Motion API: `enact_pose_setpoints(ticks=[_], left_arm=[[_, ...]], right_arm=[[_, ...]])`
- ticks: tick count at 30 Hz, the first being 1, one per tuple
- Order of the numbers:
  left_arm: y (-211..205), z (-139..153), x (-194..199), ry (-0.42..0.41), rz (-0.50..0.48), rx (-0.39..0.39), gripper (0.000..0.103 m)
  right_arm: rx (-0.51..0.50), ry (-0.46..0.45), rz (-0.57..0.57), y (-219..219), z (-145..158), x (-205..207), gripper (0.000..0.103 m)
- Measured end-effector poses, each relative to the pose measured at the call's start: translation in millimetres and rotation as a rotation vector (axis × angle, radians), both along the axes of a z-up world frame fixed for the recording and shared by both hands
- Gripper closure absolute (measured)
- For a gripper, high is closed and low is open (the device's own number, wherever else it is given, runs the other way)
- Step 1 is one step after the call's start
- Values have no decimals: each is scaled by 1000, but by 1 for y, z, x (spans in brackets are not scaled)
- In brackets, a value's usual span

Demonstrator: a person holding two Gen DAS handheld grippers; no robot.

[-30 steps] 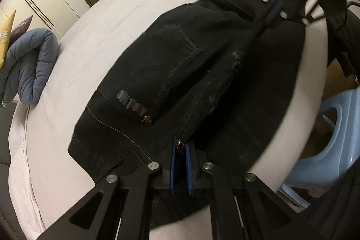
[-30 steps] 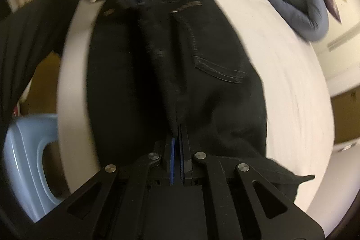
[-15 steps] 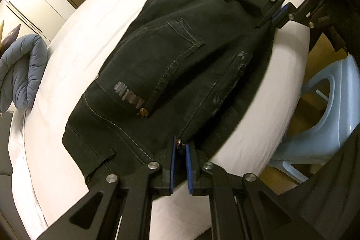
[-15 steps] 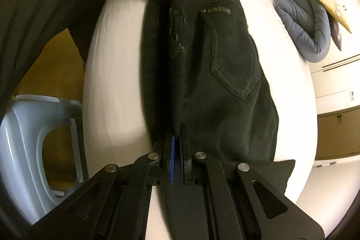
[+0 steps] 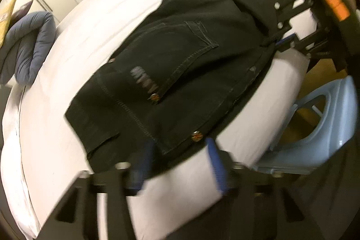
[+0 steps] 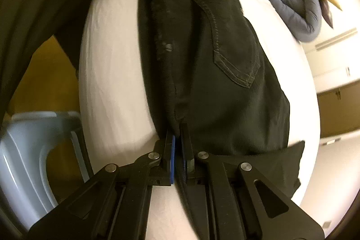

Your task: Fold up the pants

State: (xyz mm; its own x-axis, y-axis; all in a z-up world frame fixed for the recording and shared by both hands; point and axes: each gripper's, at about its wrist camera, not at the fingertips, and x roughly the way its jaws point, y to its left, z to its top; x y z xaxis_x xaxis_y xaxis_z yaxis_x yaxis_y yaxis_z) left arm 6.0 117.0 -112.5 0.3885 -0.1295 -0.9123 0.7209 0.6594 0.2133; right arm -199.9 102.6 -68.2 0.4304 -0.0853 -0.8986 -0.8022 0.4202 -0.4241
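A: What is shown by the left wrist view that is not shown by the right?

B: The left gripper point(image 5: 180, 156) is seen spread wide, its blue pads apart with white bed point(image 5: 74, 42) between them, nothing held. The waistband of the black pants point(image 5: 175, 73) lies just ahead of it, with two copper rivets and a back pocket. An orange label on the other tool is seen at the upper right, too blurred to be read.

A: And from the right wrist view?

B: The right gripper point(image 6: 177, 150) is seen clamped on a fold of the pants point(image 6: 220, 82), the cloth pinched between its pads. The pants are laid along the bed's edge, beside a pale blue plastic stool point(image 6: 33, 154). A grey-blue duvet point(image 6: 294, 8) is bunched at the far side.

A: What is changed from half a second ago?

B: The left tool was closed on the waistband then; it has since been released.

A: Any writing?

B: A pale patch by the pocket is seen, but it cannot be read
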Motion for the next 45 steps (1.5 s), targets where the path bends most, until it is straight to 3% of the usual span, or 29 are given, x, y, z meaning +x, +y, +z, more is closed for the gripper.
enact_pose_setpoints(ticks=[4, 10, 13, 16, 18, 20, 24, 26, 29, 32, 35, 38, 41, 45], left_arm=[[13, 27, 0, -6, 65, -33, 43], [-21, 49, 28, -50, 171, -211, 43], [-55, 40, 52, -60, 222, -283, 43], [-80, 6, 76, 32, 289, -309, 43], [-86, -28, 83, 114, 338, -287, 43], [-88, -43, 78, 81, 348, -289, 41], [-83, -33, 73, 81, 354, -288, 42], [-80, -20, 71, 46, 367, -300, 44], [-83, 4, 77, 25, 387, -418, 44], [-92, 12, 87, 19, 397, -465, 44], [-95, -4, 95, 64, 433, -479, 44], [-95, -32, 100, 168, 484, -494, 44], [-95, -38, 94, 150, 497, -510, 45], [-100, -43, 92, 136, 507, -494, 46]], right_arm=[[14, -11, -32, -2, -3, 0, 97], [49, -66, -79, -4, -11, 0, 97], [138, -89, -163, -13, -5, 1, 95], [285, -85, -284, -30, 7, 3, 90], [412, -43, -387, -46, 19, 4, 78], [556, 12, -503, -65, 33, 4, 48], [780, -7, -677, -109, 70, 1, 35], [819, -60, -746, -133, 89, 9, 24], [759, -153, -862, -179, 109, 51, 24], [693, -175, -1050, -235, 117, 115, 24], [647, -150, -1205, -284, 117, 186, 24], [586, -126, -1311, -319, 107, 250, 24], [518, -135, -1344, -337, 95, 290, 24], [436, -103, -1345, -330, 69, 331, 24]])
